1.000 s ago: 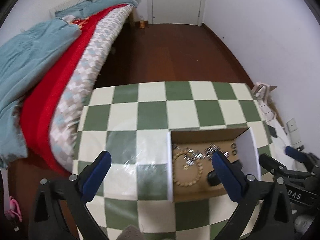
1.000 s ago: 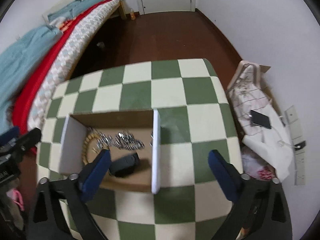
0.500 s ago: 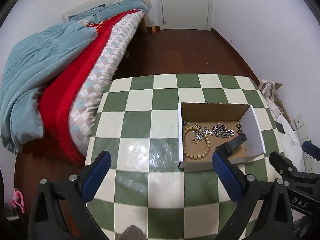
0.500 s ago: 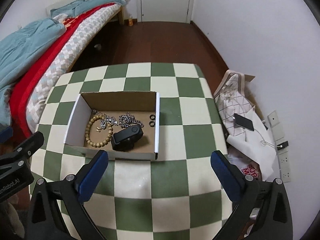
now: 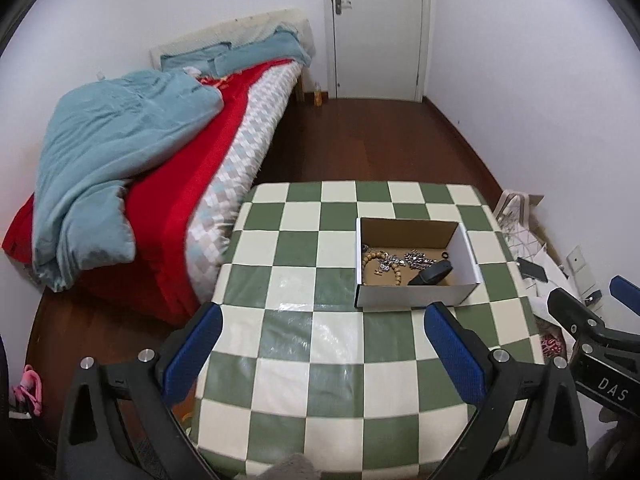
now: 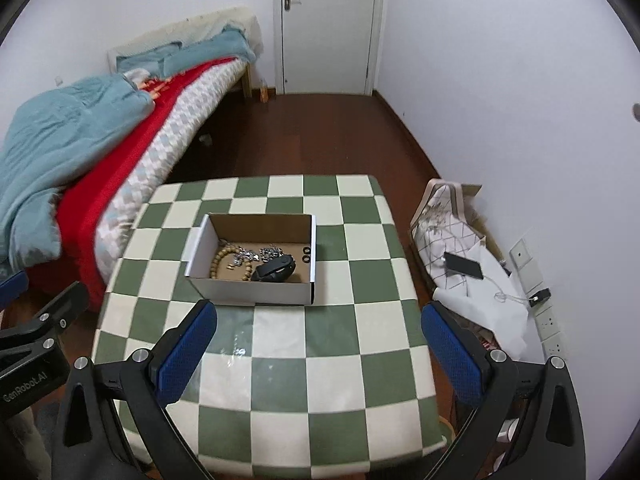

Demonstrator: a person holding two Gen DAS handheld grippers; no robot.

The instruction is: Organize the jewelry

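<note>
Bed (image 5: 132, 168) with blue blanket and red cover at 9 o'clock of tabletop. Green-and-white checkered tabletop (image 5: 320, 352) in middle. Left claw (image 5: 324, 344) spread wide apart, holding nothing, above tabletop's near part. Right claw (image 6: 316, 340) also wide apart, holding nothing. Small open box (image 6: 248, 288) on tabletop at 12 o'clock from claws. Inside box: black band (image 6: 276, 270), brown bead bracelet (image 6: 218, 264), silver chains (image 6: 260, 254), two tiny black rings (image 6: 306, 249).

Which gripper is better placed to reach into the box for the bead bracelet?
Probably left. The bead bracelet lies at the box's left end, nearer the open left gripper; the right gripper sits further right.
</note>
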